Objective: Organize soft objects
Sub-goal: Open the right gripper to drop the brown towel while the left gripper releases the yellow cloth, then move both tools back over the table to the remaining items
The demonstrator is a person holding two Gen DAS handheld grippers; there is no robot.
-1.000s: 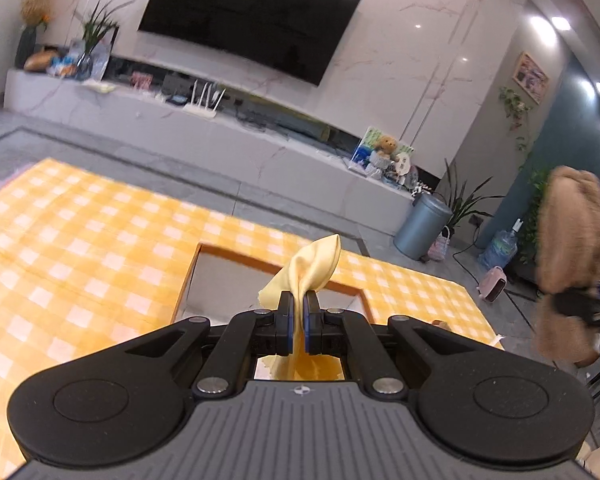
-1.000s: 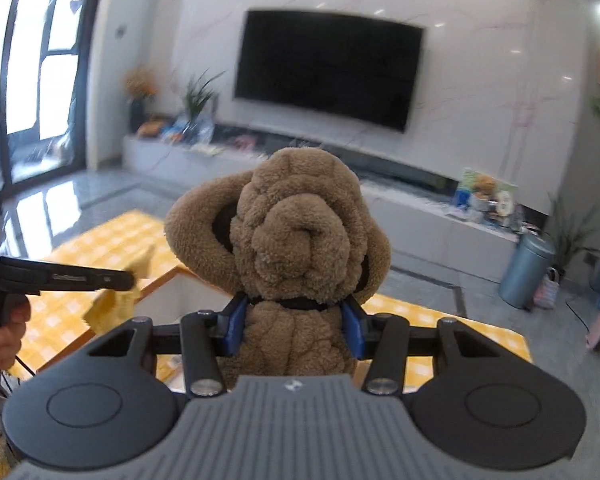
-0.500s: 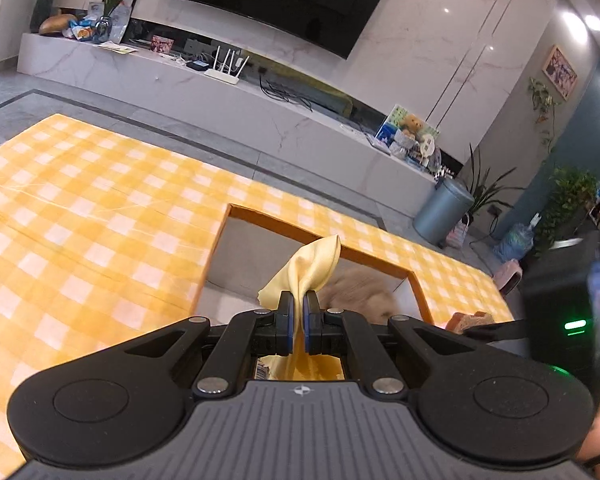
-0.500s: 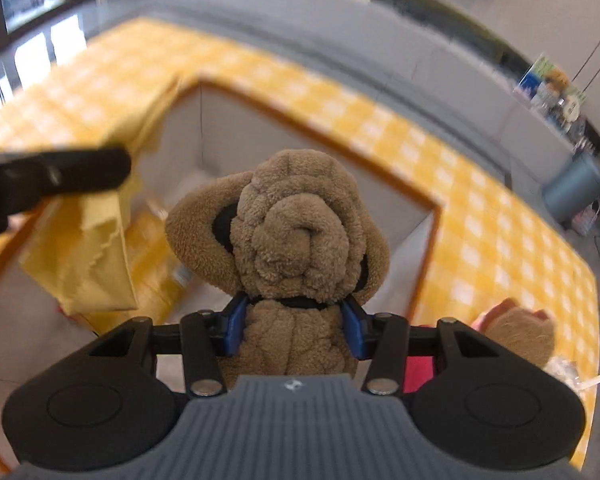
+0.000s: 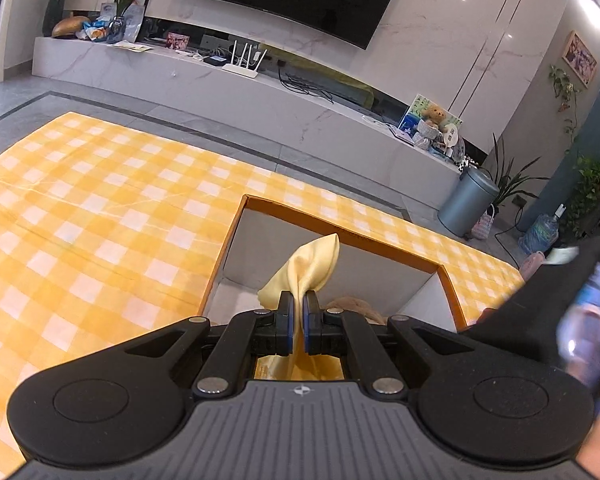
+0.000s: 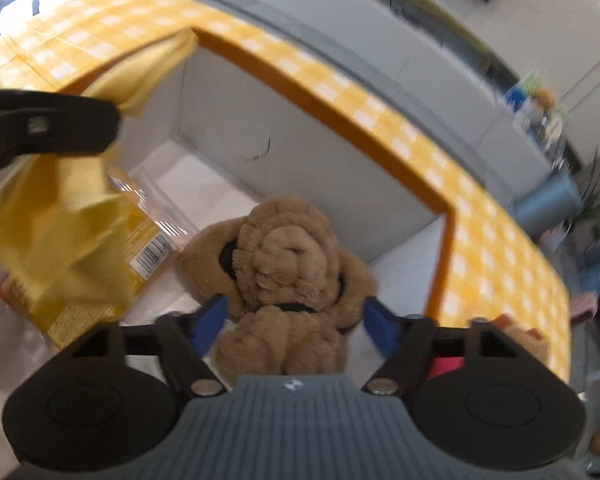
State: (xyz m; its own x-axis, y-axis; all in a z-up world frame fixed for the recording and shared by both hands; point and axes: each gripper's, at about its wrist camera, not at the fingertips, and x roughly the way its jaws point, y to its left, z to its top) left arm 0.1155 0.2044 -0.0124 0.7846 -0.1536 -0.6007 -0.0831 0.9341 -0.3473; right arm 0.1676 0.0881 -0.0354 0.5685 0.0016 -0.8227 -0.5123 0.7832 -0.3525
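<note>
The right claw (image 6: 294,318) stands wide, its jaws having just been opening, and the brown curly-plush toy dog (image 6: 280,264) sits between the blue pads (image 6: 210,316) with a gap showing on each side, so nothing presses on it. The toy is inside the open cardboard box with white inner walls and an orange rim (image 6: 324,108), close to the near right corner. The left claw (image 5: 298,322) is clamped narrow on a pale yellow satin cloth (image 5: 308,268), which sticks up past the fingertips and hangs over the box's left part. Under the cloth, on the box floor, lies a yellow printed packet with a barcode (image 6: 140,248). The box stands on a tabletop covered by a yellow-and-white checked cloth (image 5: 100,216).
</note>
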